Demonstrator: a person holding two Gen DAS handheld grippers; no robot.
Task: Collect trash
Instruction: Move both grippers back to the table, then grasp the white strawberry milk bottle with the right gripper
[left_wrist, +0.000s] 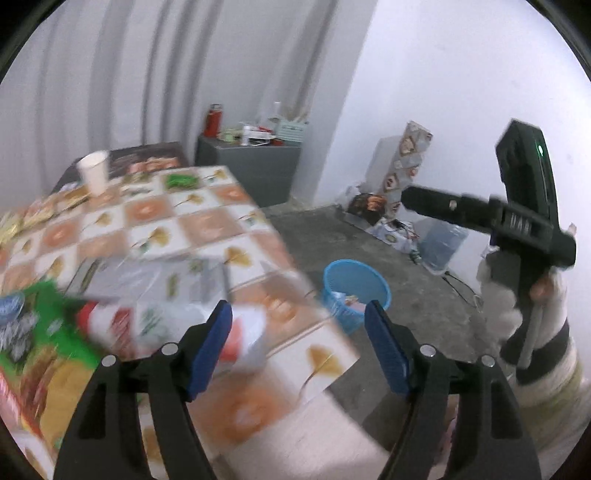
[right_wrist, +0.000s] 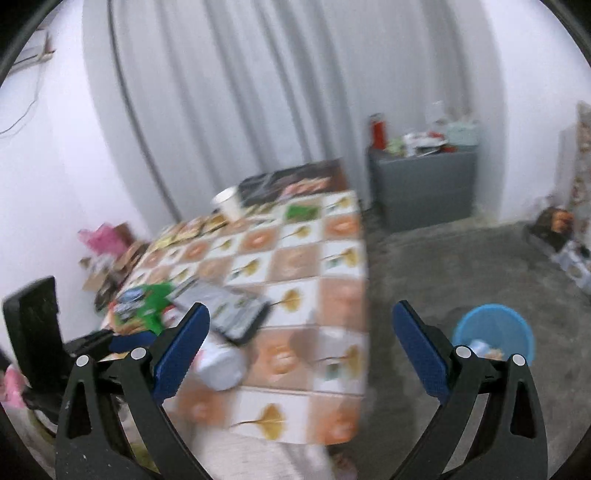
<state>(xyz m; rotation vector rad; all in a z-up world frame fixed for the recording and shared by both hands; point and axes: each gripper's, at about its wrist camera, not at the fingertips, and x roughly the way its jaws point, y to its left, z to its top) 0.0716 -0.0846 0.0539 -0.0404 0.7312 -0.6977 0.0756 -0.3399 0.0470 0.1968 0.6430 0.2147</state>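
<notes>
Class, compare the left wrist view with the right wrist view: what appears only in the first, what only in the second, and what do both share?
Only the left wrist view shows the right gripper's black body with a hand on its grip, and a tall patterned box against the wall. Only the right wrist view shows pink bags and clutter beside the table's far side. Both show the chequered tablecloth, white paper cup, blue basket on the floor, grey cabinet, and open, empty jaws.
</notes>
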